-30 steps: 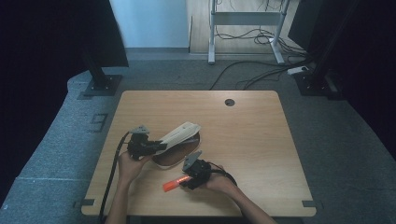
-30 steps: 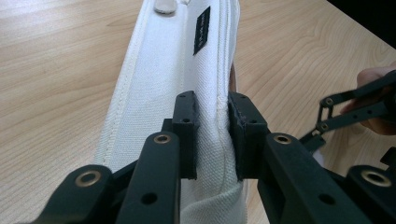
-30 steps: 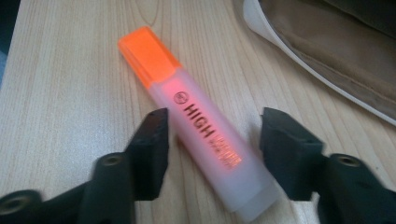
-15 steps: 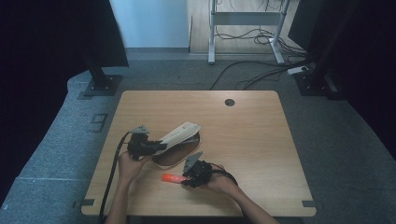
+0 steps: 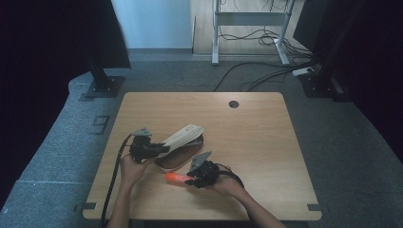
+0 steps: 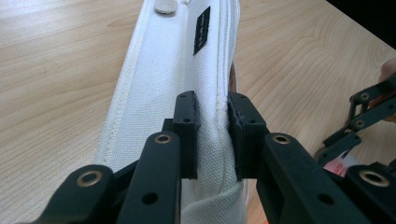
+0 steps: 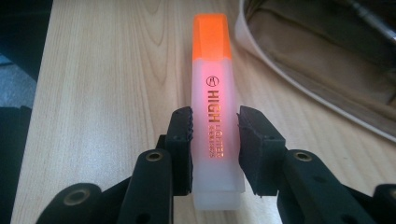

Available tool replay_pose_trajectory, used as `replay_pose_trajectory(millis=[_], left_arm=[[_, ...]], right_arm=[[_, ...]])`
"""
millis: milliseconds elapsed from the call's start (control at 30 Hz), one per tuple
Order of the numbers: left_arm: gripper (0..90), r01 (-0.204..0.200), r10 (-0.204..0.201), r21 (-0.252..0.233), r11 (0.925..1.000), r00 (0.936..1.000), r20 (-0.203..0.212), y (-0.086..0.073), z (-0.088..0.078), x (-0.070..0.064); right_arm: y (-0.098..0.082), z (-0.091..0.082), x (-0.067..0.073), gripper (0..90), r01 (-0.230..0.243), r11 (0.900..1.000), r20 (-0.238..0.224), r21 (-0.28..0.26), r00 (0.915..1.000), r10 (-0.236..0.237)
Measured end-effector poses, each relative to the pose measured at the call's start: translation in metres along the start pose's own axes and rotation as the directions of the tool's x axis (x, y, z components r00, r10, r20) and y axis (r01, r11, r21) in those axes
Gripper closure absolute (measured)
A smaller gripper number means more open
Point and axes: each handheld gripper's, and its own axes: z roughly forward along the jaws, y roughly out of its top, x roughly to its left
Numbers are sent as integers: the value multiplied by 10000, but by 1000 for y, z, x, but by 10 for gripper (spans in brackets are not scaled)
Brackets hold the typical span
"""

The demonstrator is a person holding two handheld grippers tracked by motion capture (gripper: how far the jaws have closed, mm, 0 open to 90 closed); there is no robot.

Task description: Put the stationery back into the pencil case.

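A white canvas pencil case (image 5: pixel 184 136) lies left of the table's middle, its upper side lifted so the brown inside (image 5: pixel 178 157) shows. My left gripper (image 5: pixel 160 148) is shut on the case's raised white edge (image 6: pixel 159 79); the left gripper (image 6: pixel 212 126) view shows both pads pinching the seam. My right gripper (image 5: pixel 188 179) sits just in front of the case, shut on an orange highlighter (image 5: pixel 174 177). In the right gripper (image 7: pixel 215 123) view the highlighter (image 7: pixel 212 60) points away with its orange cap forward, and the case's open mouth (image 7: pixel 317 56) lies to its right.
The wooden table (image 5: pixel 266 142) has a round cable hole (image 5: pixel 233 104) near its far edge. My right gripper's linkage (image 6: pixel 364 121) shows at the right of the left gripper view. Dark stand bases and cables sit on the floor beyond the table.
The highlighter in my right gripper has levelled out from a tilt and moved slightly away from the front edge, toward the case. The left gripper and case have stayed put.
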Motion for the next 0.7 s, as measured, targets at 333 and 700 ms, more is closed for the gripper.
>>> replay_pose_trajectory(millis=[333,700], left_arm=[[754,-6,5,-35,10000,10000,-53,0,0,-1],[754,-10,10,-40,10000,10000,-36,0,-1,-1]], right_arm=[[1,-14,-15,651,-436,9985,582,-322,9973,455],[5,-9,-40,651,-785,9968,1205,-143,9895,797]])
